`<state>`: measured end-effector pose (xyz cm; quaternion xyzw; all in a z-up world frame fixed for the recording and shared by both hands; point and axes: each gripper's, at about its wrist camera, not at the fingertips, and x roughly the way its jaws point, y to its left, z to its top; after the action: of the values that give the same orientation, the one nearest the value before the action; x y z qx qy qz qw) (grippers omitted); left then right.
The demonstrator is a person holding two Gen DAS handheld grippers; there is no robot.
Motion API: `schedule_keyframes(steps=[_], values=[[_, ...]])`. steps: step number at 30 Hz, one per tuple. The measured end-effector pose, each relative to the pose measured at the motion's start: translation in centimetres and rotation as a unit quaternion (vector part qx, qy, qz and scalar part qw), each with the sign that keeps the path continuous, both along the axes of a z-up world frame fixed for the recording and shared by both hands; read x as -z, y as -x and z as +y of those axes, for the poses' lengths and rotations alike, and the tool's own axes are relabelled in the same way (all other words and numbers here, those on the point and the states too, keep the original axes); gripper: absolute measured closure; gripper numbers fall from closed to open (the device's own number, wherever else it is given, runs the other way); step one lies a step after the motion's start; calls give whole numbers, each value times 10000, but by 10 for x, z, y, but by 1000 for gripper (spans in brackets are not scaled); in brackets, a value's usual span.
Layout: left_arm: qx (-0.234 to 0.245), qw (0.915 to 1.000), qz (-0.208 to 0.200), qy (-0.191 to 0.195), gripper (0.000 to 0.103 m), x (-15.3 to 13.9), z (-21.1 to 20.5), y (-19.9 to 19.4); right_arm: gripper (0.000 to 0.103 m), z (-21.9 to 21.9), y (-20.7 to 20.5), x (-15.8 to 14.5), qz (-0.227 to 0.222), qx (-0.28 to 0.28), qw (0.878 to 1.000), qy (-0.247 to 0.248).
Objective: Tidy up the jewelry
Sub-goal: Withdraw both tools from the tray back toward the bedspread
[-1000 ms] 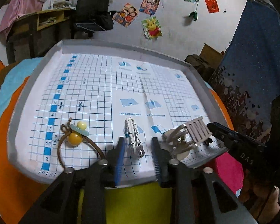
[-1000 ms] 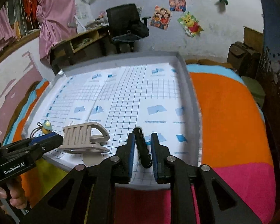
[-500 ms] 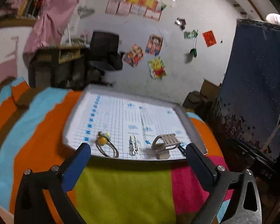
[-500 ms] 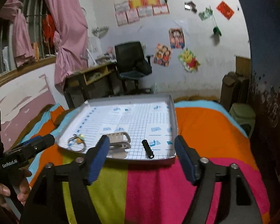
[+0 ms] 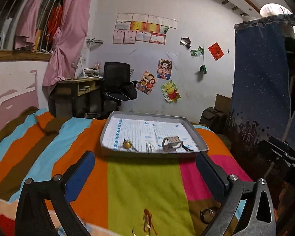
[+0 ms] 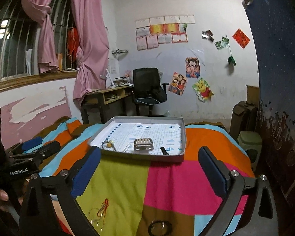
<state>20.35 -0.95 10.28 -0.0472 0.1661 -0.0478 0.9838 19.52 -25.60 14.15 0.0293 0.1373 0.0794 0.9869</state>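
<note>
Both grippers hang above the striped, many-coloured blanket (image 5: 143, 184), and the shallow grey tray lined with blue-gridded white paper (image 5: 201, 140) lies well ahead of their tips. The left gripper (image 5: 145, 173) has its blue-padded fingers spread wide with nothing between them; the right gripper (image 6: 149, 169) is spread just as wide and equally empty.

In the tray's near part, from the left gripper's view, sit a brown hair tie with a yellow bead (image 5: 127, 144), a small pale beaded hair clip (image 5: 148, 147), a large beige claw clip (image 5: 172, 142) and, furthest right, a slim black hair clip (image 5: 186, 147) partly hidden behind the claw clip. The right wrist view shows that black clip fully, lying apart from the claw clip.

Close beneath the grippers on the blanket lie a red cord bracelet (image 6: 102, 209) and a dark metal ring (image 6: 157, 226). The right view alone shows a hand (image 6: 2, 198) holding the left gripper's body.
</note>
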Motion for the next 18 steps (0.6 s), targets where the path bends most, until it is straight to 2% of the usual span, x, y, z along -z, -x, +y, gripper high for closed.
schedule_keyframes(steps=[6, 12, 18], values=[[-163, 9998, 14, 92, 0, 17, 12, 48, 3, 1, 49, 13, -105, -3, 9999, 70], [-330, 9994, 77, -28, 0, 42, 21, 92, 3, 2, 85, 34, -72, 38, 9999, 97], [-383, 9987, 326, -43, 0, 69, 26, 115, 3, 7, 112, 57, -24, 88, 9997, 238]])
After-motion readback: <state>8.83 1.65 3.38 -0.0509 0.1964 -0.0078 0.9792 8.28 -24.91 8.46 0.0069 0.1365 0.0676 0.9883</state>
